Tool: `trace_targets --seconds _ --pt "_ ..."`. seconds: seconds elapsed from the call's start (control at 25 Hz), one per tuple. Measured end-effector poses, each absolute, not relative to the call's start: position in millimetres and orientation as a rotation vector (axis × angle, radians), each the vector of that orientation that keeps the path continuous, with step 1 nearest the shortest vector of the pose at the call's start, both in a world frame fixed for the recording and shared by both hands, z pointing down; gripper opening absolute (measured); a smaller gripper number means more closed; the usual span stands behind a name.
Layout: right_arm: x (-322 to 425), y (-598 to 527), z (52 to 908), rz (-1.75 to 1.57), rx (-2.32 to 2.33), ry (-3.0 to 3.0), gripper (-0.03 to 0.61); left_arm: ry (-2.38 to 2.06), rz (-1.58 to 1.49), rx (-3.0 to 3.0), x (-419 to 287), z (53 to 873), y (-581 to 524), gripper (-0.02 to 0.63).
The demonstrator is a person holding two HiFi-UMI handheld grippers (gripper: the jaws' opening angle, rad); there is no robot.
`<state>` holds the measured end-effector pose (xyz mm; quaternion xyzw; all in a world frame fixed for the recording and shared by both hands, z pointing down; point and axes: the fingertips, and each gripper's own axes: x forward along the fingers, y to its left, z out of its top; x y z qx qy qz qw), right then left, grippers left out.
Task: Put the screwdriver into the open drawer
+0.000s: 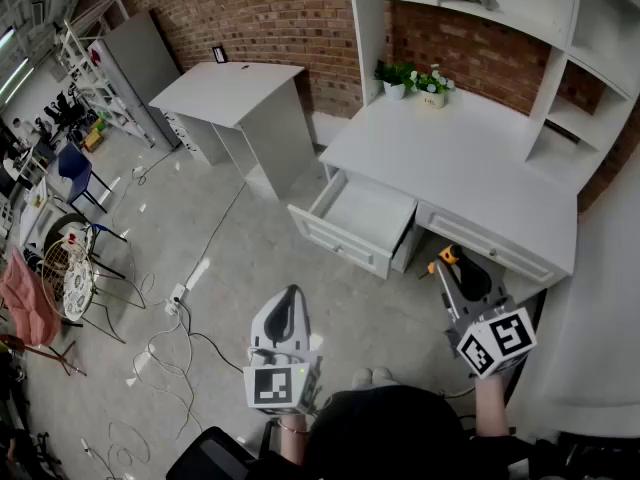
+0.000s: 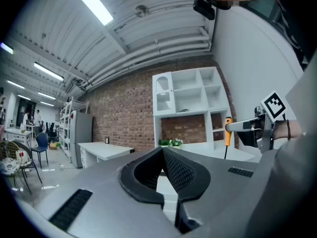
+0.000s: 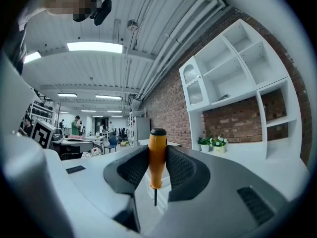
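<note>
The orange-handled screwdriver [image 1: 447, 257] stands upright between the jaws of my right gripper [image 1: 446, 270], handle up and thin shaft down. In the right gripper view the pads are shut on the screwdriver's handle [image 3: 157, 157]. The white desk's [image 1: 450, 158] left drawer [image 1: 365, 213] is pulled open, looks empty, and lies a short way ahead and to the left of the right gripper. My left gripper [image 1: 291, 294] hangs over the floor in front of the drawer, its jaws [image 2: 162, 151] shut on nothing. The left gripper view also catches the screwdriver [image 2: 228, 129] off to the right.
The desk's right drawer [image 1: 490, 250] is closed. Small potted plants [image 1: 415, 78] sit at the desk's back under a white shelf unit [image 1: 560, 48]. A separate white table [image 1: 228, 90] stands by the brick wall. Cables [image 1: 170, 338] trail over the floor; chairs [image 1: 75, 268] stand at left.
</note>
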<state>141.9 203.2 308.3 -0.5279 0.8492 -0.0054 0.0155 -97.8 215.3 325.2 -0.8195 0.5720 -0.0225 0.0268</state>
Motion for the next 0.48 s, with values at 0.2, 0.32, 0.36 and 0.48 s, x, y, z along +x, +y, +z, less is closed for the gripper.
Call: trace_targets --seconds 0.2,0.32,0.36,0.48 --pt "143.2 207.0 305.5 -0.002 -1.639 2.645 0.114 1.768 -0.071 -2.531 -94.0 323.2 219.3 0.009" --pt "147.4 208.4 306.5 0.004 -1.640 2.645 0.114 1.768 -0.077 -2.531 -89.7 324.5 221.2 0.009" --pt "148.7 208.6 306.9 0.004 -1.640 2.645 0.114 1.769 -0.078 -2.531 -88.6 325.0 221.7 0.009" --pt "152.1 207.5 307.5 0.007 -1.635 2.648 0.114 1.779 -0.079 -2.530 -84.9 325.4 221.3 0.009"
